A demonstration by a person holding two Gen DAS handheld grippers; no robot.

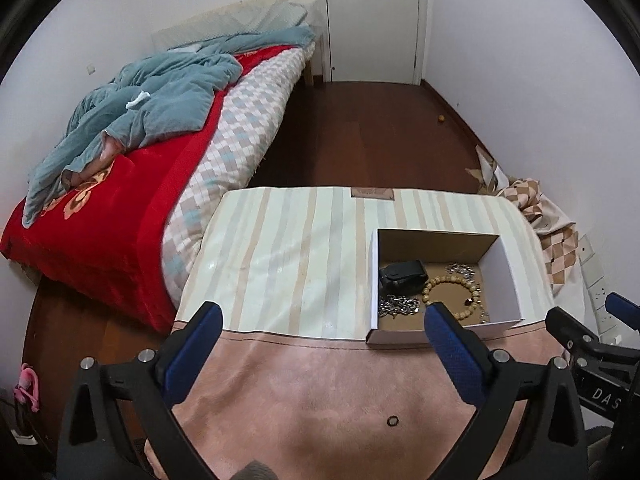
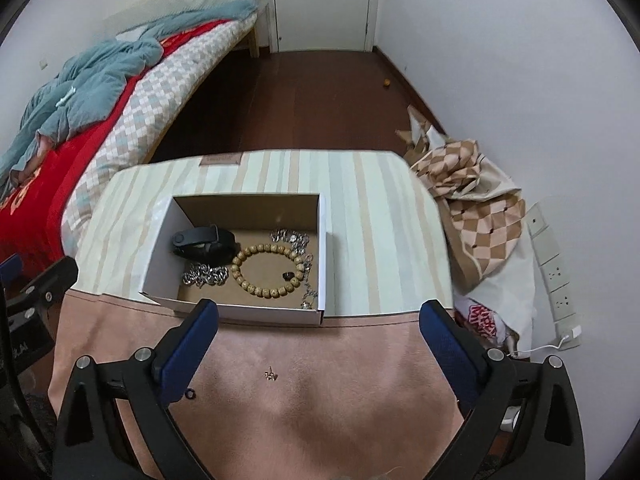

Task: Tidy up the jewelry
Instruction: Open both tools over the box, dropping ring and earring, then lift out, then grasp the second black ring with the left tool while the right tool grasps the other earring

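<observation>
Pink-and-striped worktop (image 2: 360, 420), white box (image 2: 160, 256) beyond the fingers holding bead bracelet (image 2: 267, 270), small ring (image 1: 393, 421) between wide-open, empty left gripper (image 1: 322, 318) fingers, right gripper (image 2: 320, 314) spread empty, bed (image 1: 132, 208) left, door (image 1: 372, 20) ahead

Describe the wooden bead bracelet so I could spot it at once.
Look inside the open cardboard box on the striped cloth. The wooden bead bracelet lies on its floor as a tan ring, between the black wristband and silver chains. It is the only beaded loop there.
</observation>
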